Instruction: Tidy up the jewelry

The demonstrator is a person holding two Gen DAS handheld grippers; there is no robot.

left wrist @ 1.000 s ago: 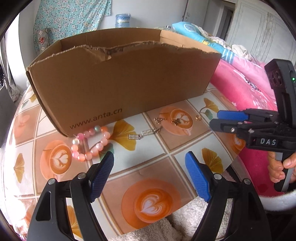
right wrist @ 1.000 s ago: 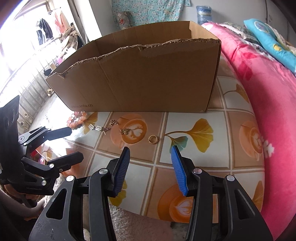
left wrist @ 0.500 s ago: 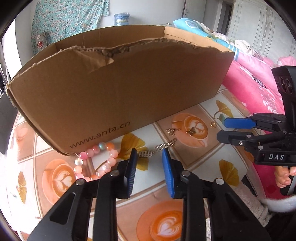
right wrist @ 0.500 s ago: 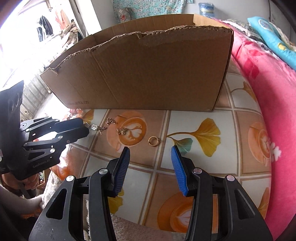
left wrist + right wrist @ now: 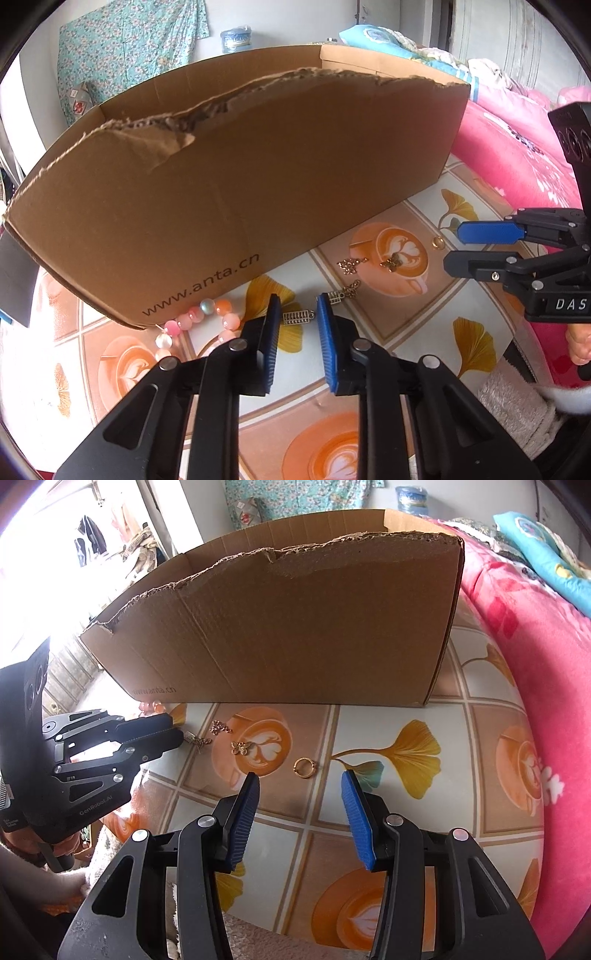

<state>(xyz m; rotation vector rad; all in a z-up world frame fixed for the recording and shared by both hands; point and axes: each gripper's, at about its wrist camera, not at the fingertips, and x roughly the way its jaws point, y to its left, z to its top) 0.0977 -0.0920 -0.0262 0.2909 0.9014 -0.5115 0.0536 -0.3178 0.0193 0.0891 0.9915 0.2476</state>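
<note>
An open cardboard box [image 5: 240, 184] stands on the tiled tabletop [image 5: 406, 332]. Jewelry lies in front of it: a pink bead bracelet [image 5: 207, 317], a silver bar charm [image 5: 295, 317] linked to a second one [image 5: 341, 295], a small gold chain piece [image 5: 349, 265], a gold butterfly [image 5: 393, 261] and a gold ring [image 5: 304, 767]. My left gripper [image 5: 298, 307] is closing, with the silver bar charm between its blue pads; narrow gaps show on both sides. My right gripper [image 5: 300, 780] stands open just short of the ring, with nothing between its pads.
A pink floral blanket [image 5: 535, 664] borders the table on the right. A fuzzy white cloth [image 5: 517, 406] covers the near table edge. The box wall rises close behind the jewelry. A person's fingers [image 5: 580, 343] hold the right gripper's handle.
My left gripper moved forward toward the box and its jaws narrowed from wide open to a small gap around the silver charm. The right gripper kept its opening.
</note>
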